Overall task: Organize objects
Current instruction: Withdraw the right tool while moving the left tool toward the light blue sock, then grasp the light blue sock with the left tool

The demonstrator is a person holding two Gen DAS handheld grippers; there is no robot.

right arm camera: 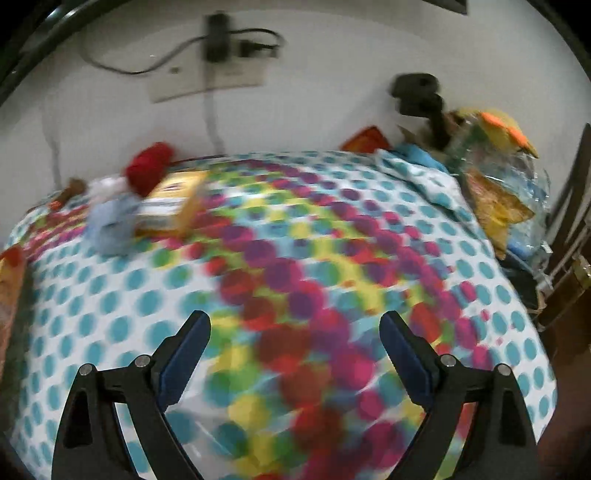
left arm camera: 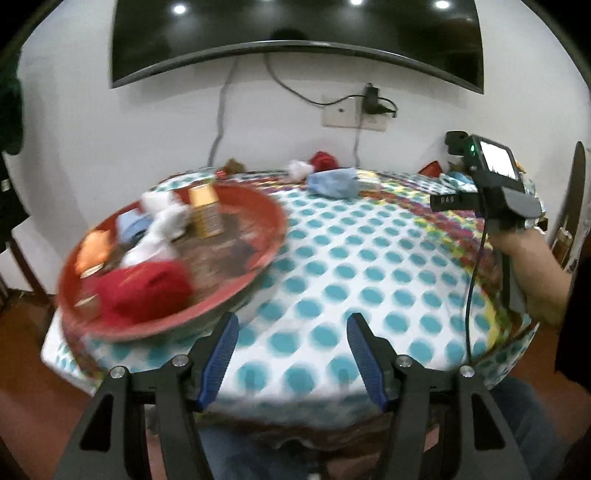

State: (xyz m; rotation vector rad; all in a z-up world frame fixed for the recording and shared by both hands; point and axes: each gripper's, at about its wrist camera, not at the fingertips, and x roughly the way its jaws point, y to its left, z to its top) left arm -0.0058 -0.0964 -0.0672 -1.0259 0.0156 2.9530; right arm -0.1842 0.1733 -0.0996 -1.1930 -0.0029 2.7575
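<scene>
A round red tray (left arm camera: 258,206) sits on the left of the dotted tablecloth (left arm camera: 351,266). It holds a red cloth bundle (left arm camera: 144,288), a white cloth (left arm camera: 162,229), a yellow box (left arm camera: 205,214), a light blue item and an orange item. My left gripper (left arm camera: 291,325) is open and empty over the table's near edge, right of the tray. My right gripper (right arm camera: 293,325) is open and empty above the table's colourful middle. Far left of it lie a light blue cloth (right arm camera: 110,229), a yellow box (right arm camera: 173,210), a white cloth and a red bundle (right arm camera: 147,168).
A plastic bag pile with yellow and orange items (right arm camera: 498,177) crowds the table's right edge. A wall socket with a black plug and cables (right arm camera: 218,48) is behind the table, a dark TV (left arm camera: 295,33) above. The tray's rim shows at the far left (right arm camera: 11,266).
</scene>
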